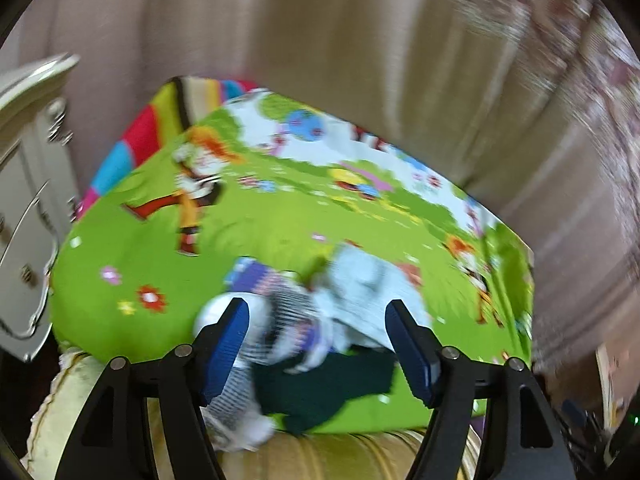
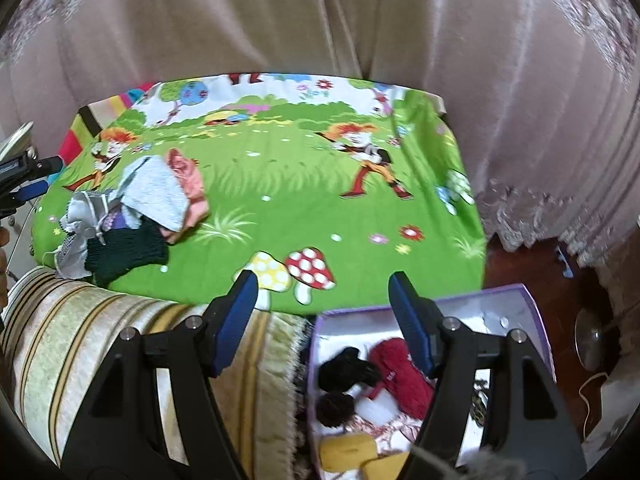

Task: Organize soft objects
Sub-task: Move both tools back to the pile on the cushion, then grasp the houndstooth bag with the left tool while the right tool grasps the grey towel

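A pile of soft clothes lies on the green cartoon bedsheet (image 2: 300, 200): a light blue cloth (image 2: 154, 194), a pink cloth (image 2: 188, 178), a grey striped cloth (image 2: 82, 216) and a dark green knit (image 2: 124, 252). In the left wrist view my left gripper (image 1: 318, 320) is open just above this pile, over the striped cloth (image 1: 280, 320) and the dark green knit (image 1: 324, 392). My right gripper (image 2: 322, 296) is open and empty above the bed's near edge. Below it a purple-rimmed box (image 2: 532, 304) holds a red knit (image 2: 396, 372), black items (image 2: 344, 368) and yellow items (image 2: 348, 452).
A striped cream cushion (image 2: 80, 340) lies along the bed's near edge. Beige curtains (image 2: 320, 20) hang behind the bed. A white dresser (image 1: 28, 200) stands at the left. Dark wood floor (image 2: 536, 264) and a fan base (image 2: 592, 340) are at the right.
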`<state>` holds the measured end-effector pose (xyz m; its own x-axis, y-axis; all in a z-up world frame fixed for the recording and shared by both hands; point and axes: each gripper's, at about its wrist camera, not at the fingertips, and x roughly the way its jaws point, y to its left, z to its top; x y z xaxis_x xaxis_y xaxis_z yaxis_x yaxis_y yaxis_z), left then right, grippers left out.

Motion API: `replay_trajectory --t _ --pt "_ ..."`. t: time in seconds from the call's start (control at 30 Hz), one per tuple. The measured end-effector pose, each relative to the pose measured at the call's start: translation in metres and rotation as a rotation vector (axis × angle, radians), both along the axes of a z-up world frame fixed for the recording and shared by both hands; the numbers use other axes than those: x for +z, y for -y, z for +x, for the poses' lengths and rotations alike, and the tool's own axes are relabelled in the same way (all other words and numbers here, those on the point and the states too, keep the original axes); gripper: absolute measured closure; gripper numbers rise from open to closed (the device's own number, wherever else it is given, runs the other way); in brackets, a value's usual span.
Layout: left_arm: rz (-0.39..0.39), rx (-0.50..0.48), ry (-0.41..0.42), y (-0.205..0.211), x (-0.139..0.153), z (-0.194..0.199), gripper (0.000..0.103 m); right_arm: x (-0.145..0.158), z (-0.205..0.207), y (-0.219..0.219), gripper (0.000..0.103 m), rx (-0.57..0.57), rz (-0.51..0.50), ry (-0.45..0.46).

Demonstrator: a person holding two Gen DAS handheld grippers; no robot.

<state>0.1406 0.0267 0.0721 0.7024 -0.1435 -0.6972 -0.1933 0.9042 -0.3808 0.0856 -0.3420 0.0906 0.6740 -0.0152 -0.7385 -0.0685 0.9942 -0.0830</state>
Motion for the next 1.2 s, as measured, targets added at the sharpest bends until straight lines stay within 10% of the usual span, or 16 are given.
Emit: replay_trajectory --t 0.57,0.7,0.9,1.2 --pt "-0.208 0.003 -0.3 -0.045 -0.094 0.027 0.031 0.006 0.056 -0.105 0.03 0.246 -0.015 0.036" --pt "-0.186 -0.034 -0.312 -0.04 -0.1 0.03 0.057 0.0 0.071 -0.126 0.029 0.287 -0.014 0.024" --pt "-0.181 -0.014 -0.258 -0.043 -0.094 0.021 0.078 -0.012 0.09 -0.156 0.028 0.346 -0.008 0.002" --pt "-0.15 0.103 -0.038 -0.055 -0.063 -0.004 0.079 -0.037 0.112 -0.192 0.025 0.411 -0.023 -0.032"
